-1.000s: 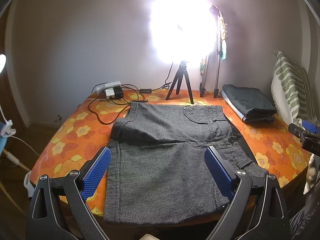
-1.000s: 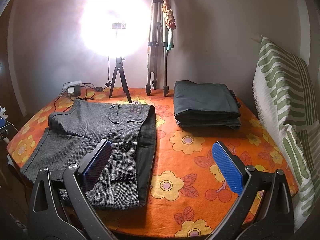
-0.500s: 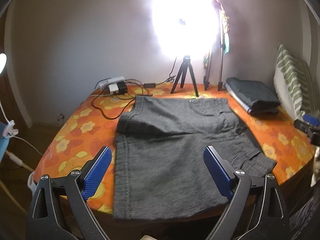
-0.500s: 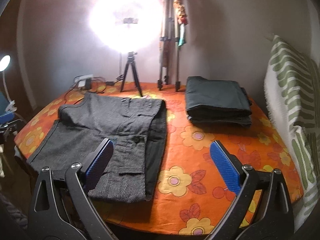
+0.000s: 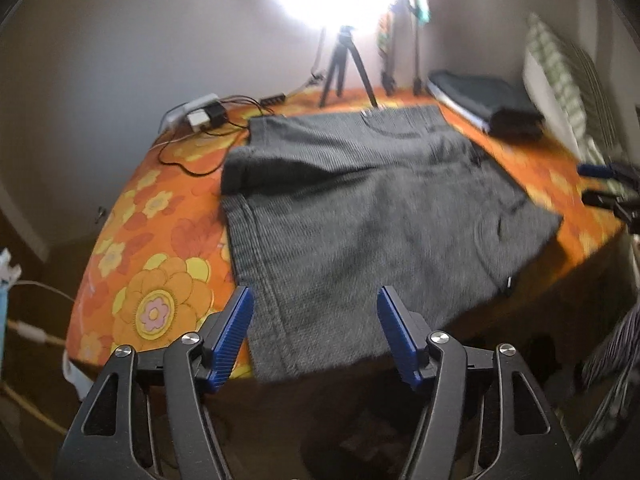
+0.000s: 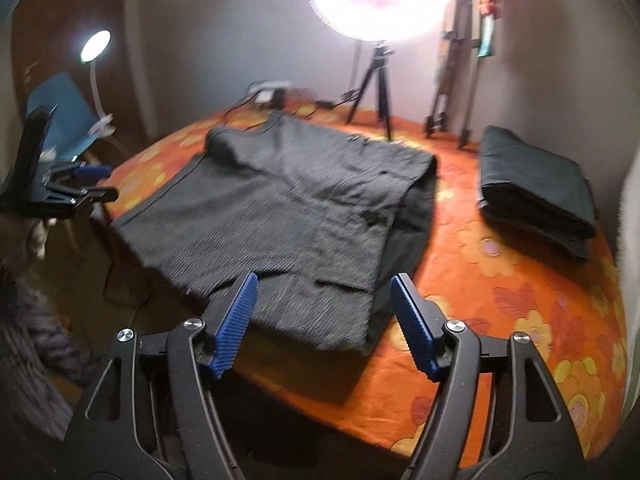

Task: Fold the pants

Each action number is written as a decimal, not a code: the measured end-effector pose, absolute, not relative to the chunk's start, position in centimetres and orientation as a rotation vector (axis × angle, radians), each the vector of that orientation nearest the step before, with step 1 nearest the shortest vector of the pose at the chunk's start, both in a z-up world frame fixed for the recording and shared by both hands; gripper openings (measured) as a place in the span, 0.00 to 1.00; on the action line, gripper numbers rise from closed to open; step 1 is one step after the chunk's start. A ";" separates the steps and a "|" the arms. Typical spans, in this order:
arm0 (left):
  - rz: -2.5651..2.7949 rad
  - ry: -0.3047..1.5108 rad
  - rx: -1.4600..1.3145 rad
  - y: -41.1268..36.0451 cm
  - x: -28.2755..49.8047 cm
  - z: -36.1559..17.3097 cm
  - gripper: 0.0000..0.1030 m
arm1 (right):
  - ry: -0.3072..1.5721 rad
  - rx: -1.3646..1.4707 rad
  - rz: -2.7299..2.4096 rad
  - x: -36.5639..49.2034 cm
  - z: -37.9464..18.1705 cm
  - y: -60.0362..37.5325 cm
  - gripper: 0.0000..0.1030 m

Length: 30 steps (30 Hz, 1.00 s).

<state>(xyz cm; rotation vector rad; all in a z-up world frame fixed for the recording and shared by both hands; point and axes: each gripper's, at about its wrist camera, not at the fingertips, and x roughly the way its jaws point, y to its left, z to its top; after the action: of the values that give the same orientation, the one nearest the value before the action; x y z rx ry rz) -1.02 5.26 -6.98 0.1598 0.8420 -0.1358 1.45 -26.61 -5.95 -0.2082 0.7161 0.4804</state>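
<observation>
Both grippers, my left gripper point(image 5: 314, 334) and right gripper point(image 6: 324, 316), hang with jaws apart and empty, just short of the grey pants point(image 5: 360, 208) lying ahead on the floral table point(image 6: 520, 300). I judge each should pinch one near corner squarely, through all layers.

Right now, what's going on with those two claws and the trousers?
Left gripper open, empty. Right gripper open, empty. Grey pants half-folded on the orange tablecloth. Nothing blocking them.
</observation>
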 end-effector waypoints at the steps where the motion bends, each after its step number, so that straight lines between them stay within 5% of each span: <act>1: -0.146 0.860 0.178 5.4 -1.2 -7.3 0.59 | 0.728 -0.228 0.504 1.3 -6.4 -26.1 0.67; 12: -0.233 0.945 0.425 4.7 -2.4 -11.2 0.58 | 0.830 -0.418 0.651 0.5 -10.0 -22.5 0.61; 26: -0.261 0.989 0.522 5.7 -1.1 -14.4 0.45 | 0.887 -0.556 0.687 2.1 -12.6 -20.5 0.60; 30: -0.276 0.988 0.508 6.0 -1.0 -14.4 0.44 | 0.894 -0.590 0.672 2.6 -13.0 -20.0 0.48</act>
<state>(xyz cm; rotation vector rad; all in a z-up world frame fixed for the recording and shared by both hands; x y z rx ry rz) -0.96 5.99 -14.39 0.5075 0.9885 -0.2756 2.55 -20.03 -13.04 -0.5900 0.8945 0.6722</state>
